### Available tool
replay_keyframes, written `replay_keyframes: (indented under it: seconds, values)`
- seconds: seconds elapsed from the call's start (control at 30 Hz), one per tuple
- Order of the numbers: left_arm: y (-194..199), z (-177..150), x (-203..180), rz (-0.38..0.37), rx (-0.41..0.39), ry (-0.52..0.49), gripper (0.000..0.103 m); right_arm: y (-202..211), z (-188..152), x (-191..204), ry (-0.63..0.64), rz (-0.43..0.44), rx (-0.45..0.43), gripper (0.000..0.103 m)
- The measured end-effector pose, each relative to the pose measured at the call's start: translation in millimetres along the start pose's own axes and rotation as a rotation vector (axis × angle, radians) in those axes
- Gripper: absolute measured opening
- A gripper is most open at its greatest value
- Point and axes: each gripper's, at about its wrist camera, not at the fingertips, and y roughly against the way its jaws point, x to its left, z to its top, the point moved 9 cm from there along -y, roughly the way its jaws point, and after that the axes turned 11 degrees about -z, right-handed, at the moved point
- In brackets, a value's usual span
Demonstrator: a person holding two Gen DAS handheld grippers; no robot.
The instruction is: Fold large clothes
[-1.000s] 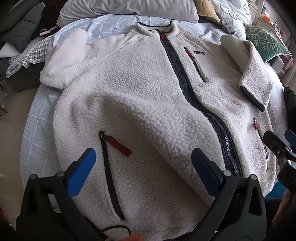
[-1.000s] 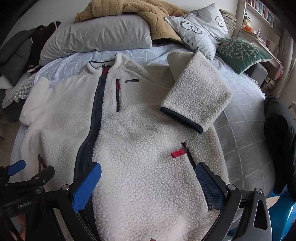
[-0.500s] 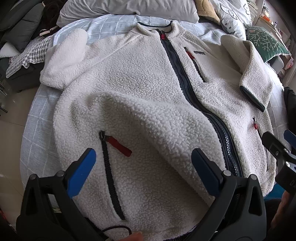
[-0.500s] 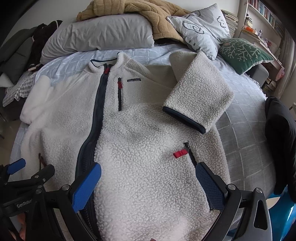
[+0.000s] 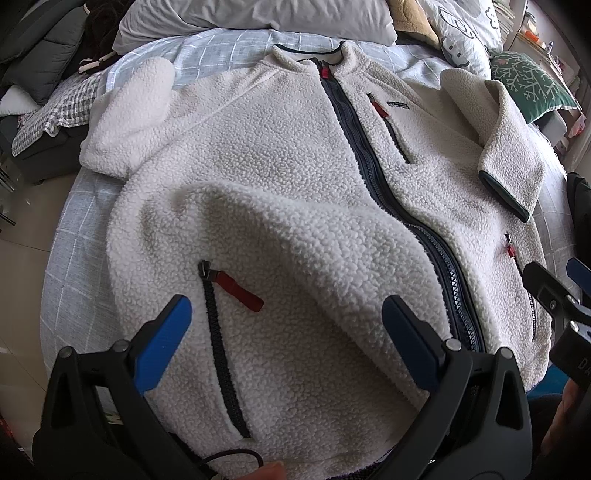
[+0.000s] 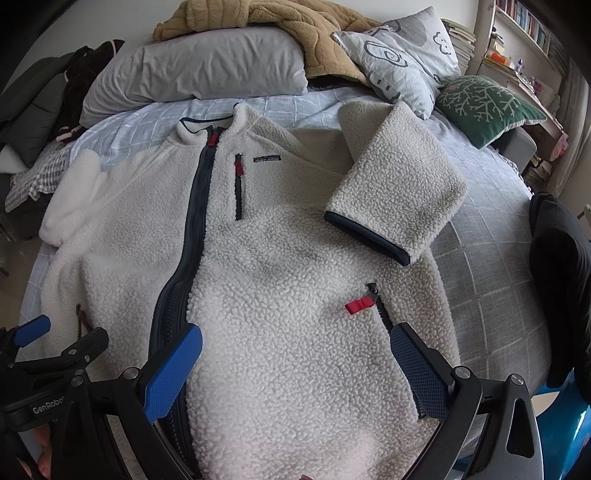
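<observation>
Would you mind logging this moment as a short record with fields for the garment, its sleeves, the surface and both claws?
garment: cream fleece jacket, front up, zipped
sleeves: right-side sleeve folded onto the chest; the other sleeve lies out to the side
surface: bed with checked sheet
left claw: open, over the hem near a pocket zip
right claw: open, over the hem, holding nothing

grey pillow (image 6: 207, 70) | tan blanket (image 6: 295, 26) | green cushion (image 6: 484, 103) | bookshelf (image 6: 524, 40)
</observation>
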Motion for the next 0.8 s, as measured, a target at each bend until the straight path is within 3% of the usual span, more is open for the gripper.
replay_keyframes:
  seconds: [0.8]
  values:
    - [0.4, 0.1, 1.4, 0.004, 0.001, -0.002, 0.102, 0.0, 0.1, -0.3, 0.000, -0.002, 0.001, 0.103]
